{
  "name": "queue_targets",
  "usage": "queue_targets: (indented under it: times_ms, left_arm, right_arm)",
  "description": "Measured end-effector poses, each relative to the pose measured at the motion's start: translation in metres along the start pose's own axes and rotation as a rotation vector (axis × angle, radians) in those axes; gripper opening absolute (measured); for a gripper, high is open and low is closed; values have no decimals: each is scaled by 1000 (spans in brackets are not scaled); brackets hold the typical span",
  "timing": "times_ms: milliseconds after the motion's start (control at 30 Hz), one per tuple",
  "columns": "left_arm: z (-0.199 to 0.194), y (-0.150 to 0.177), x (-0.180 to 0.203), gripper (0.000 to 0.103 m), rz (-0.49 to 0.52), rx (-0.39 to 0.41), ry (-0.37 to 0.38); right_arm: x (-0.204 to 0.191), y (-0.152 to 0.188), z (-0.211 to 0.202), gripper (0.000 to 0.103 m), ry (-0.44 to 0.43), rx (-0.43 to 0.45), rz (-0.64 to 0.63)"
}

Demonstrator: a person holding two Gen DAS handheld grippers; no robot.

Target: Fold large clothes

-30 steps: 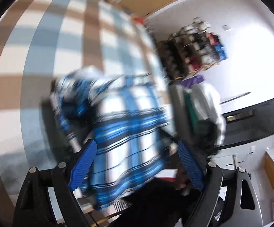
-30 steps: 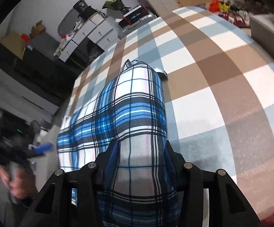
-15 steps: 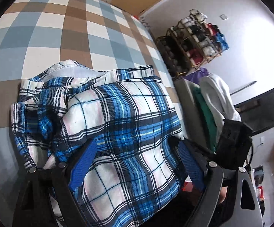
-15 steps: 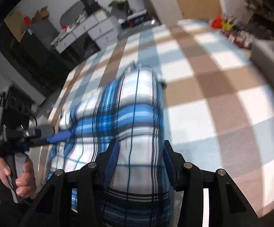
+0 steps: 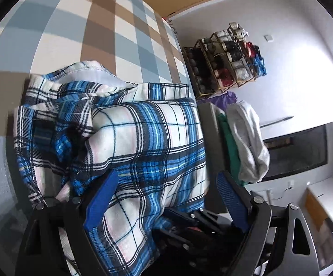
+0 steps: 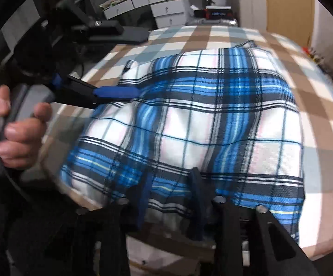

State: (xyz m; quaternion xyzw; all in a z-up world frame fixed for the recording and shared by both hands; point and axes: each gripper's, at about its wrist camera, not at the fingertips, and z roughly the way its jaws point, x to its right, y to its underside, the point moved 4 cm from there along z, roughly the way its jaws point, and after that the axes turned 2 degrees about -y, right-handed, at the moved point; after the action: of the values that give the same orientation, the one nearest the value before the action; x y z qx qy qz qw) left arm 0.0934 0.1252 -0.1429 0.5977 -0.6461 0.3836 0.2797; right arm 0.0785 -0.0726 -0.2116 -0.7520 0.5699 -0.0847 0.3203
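Note:
A blue, white and black plaid shirt (image 5: 143, 138) lies partly folded on a checked tablecloth (image 5: 97, 23). My left gripper (image 5: 164, 197) is open, its blue-padded fingers (image 5: 102, 195) wide apart over the near edge of the shirt. The other gripper's black body shows below the cloth. In the right wrist view the shirt (image 6: 212, 115) spreads across the table. My right gripper (image 6: 171, 195) is shut on the shirt's near edge, cloth bunched between its jaws. The left gripper (image 6: 113, 92) shows there from the side, held by a hand, against the shirt's left edge.
A chair with grey and green clothes (image 5: 247, 142) stands by the table's right edge. A rack of yarn spools (image 5: 231, 57) stands against the wall. Drawers and clutter (image 6: 155, 7) stand beyond the far end of the table (image 6: 323, 105).
The left gripper has come in to the shirt's left edge and stays open. The right gripper, still shut on the shirt, has swung so the shirt lies wider across its view.

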Motion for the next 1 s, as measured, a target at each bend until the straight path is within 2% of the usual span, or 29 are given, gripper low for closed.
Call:
queue_targets:
  times_ms: [100, 167, 200, 267, 367, 467, 500, 600, 700, 767, 900, 933, 967, 1000]
  left_arm:
    - [-2, -2, -2, 85, -19, -9, 31]
    - [-4, -2, -2, 85, -24, -14, 40]
    - [-4, -2, -2, 85, -28, -17, 44]
    - [-6, -2, -3, 85, -35, -21, 52]
    - [-6, -2, -4, 85, -48, -24, 66]
    - [-7, -2, -5, 85, -59, -28, 75]
    - [-8, -1, -7, 85, -59, -26, 77]
    - [-10, -2, -8, 85, -69, -33, 87]
    - [-9, -3, -8, 85, -76, -40, 92]
    - [-9, -4, -8, 85, -83, -44, 91]
    - [-10, -4, -9, 85, -82, -46, 87]
    - [-10, -3, -9, 85, -80, -45, 86]
    - [-10, -3, -9, 85, -78, -43, 86]
    - [-10, -3, -9, 85, -74, -43, 84]
  right_arm:
    - [-1, -4, -7, 31, 9, -6, 26]
    - [-7, -8, -23, 28, -51, 31, 58]
    - [-11, -10, -29, 24, -86, 48, 57]
    - [-29, -11, -40, 24, -133, 84, 21]
    - [-49, -8, -14, 24, -194, 8, 14]
    - [-40, -1, 27, 18, -174, -76, 77]
    - [-34, -2, 27, 11, -186, -20, 106]
    - [-23, -6, 32, 9, -221, -55, 177]
    - [-31, -13, 18, 12, -221, -6, 117]
    - [-42, -18, 11, 14, -260, 28, 78]
    - [-52, -11, 42, 14, -246, -40, 63]
    - [-52, -8, 52, 9, -246, -45, 69]
    - [-48, -10, 56, 8, -253, -2, 78]
    - [-46, -7, 57, 5, -260, -5, 95]
